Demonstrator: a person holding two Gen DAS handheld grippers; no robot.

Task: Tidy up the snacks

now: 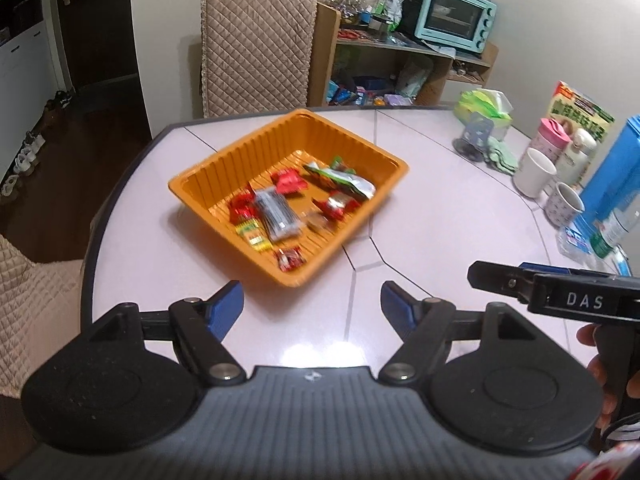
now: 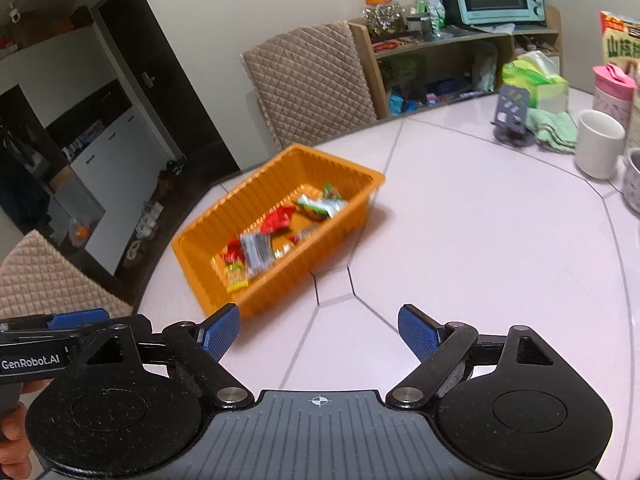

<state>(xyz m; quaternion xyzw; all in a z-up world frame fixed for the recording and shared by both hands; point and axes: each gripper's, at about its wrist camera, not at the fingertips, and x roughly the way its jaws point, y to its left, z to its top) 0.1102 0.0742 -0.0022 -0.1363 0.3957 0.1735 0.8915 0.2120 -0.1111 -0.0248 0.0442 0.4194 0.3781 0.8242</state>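
1. Snacks (image 1: 288,208) lie loose in the orange tray (image 1: 224,160), which sits on the pale worktop (image 1: 440,208) toward its far left, near the rounded edge and a quilted chair (image 1: 256,48). No wrapped piece shows on the worktop outside the tray.

2. Left tongs (image 1: 312,300) stand wide apart with nothing between the blue pads (image 1: 228,304), hovering over bare worktop on the near side of the tray.

3. Right tongs (image 2: 318,332) are likewise spread and empty, also just short of the tray's near corner, slightly to its right.

4. Handling, as a judgement: the small sweets in red, yellow and silver wrappers look very light, with crinkly, slick film that could slide out of a shallow pinch. Taking each across its body rather than by a twisted end should hold better.

5. The long green-and-silver packet (image 1: 340,178) at the far right of the tray looks soft and flat; a grip near its middle should keep it from drooping or swinging.

6. The tray seems thin, ribbed moulded plastic, light and flexible. Its flat rim is the obvious place to take hold; pinching one side only may tilt it and spill the contents, so a hold on two opposite rims looks safer.

7. Mugs (image 1: 534,172), a pink flask (image 1: 550,136) and a tissue pack (image 1: 486,108) crowd the far right, well apart from the tray.
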